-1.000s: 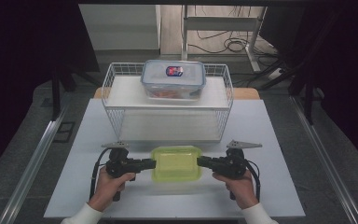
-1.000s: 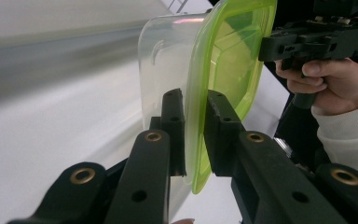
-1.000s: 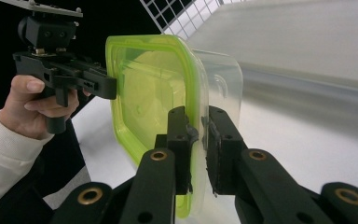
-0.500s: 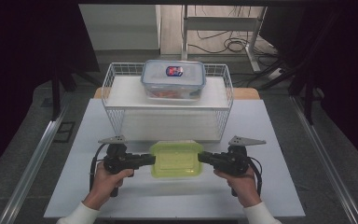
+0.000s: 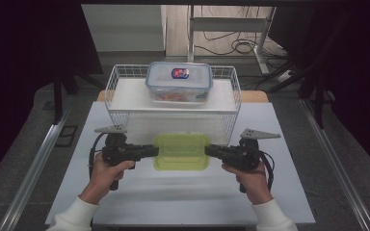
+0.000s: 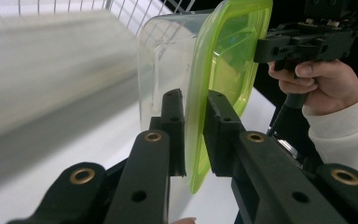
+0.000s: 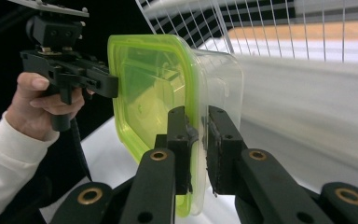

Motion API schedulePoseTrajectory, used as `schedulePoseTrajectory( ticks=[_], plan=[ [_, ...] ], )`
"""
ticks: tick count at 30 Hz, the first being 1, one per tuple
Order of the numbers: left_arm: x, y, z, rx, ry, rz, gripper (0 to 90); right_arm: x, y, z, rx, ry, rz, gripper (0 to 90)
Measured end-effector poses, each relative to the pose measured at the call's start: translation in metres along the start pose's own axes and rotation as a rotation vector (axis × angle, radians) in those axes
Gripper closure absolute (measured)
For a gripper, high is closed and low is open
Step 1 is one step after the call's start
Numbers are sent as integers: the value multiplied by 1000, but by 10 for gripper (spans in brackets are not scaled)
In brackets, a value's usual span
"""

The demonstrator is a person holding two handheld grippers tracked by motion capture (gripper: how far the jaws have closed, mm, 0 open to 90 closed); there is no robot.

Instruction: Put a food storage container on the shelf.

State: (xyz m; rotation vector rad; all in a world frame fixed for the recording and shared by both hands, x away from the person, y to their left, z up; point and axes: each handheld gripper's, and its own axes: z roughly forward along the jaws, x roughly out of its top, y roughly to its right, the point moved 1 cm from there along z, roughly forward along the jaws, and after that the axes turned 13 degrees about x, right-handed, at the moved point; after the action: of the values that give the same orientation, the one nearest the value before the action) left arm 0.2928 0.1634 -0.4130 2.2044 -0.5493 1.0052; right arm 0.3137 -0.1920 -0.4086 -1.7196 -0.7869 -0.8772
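Note:
A clear plastic box with a lime-green lid [image 5: 181, 151] hangs level above the white table, held from both sides. My left gripper [image 5: 155, 150] is shut on the rim at its left edge, and my right gripper [image 5: 207, 150] is shut on the rim at its right edge. In the left gripper view the black jaws [image 6: 196, 135] pinch the green lid's edge, with the box [image 6: 223, 60] reaching away toward the other gripper [image 6: 265, 49]. The right gripper view has the same grip [image 7: 198, 149] on the box [image 7: 149, 93], with the left gripper [image 7: 109, 86] at its far side.
Just behind the box stands a white wire basket [image 5: 118, 118] with a white shelf across it. A clear lidded container with a blue and red label [image 5: 179, 82] rests on that shelf. Dark floor, metal rails and cables surround the white table [image 5: 289, 192].
Both hands have risen together, lifting the green-lidded box off the table; in the high view it sits closer to the wire basket than before. Neither grip has changed.

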Motion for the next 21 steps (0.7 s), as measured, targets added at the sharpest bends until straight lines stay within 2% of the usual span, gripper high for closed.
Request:
schedulePoseTrajectory(
  ticks=[5, 21],
  plan=[
    [16, 2, -5, -4, 12, 12, 799, 15, -5, -3, -6, 5, -29, 803],
    [48, 6, -15, 2, 33, 22, 800, 49, -13, -7, -12, 20, -58, 805]
  ],
)
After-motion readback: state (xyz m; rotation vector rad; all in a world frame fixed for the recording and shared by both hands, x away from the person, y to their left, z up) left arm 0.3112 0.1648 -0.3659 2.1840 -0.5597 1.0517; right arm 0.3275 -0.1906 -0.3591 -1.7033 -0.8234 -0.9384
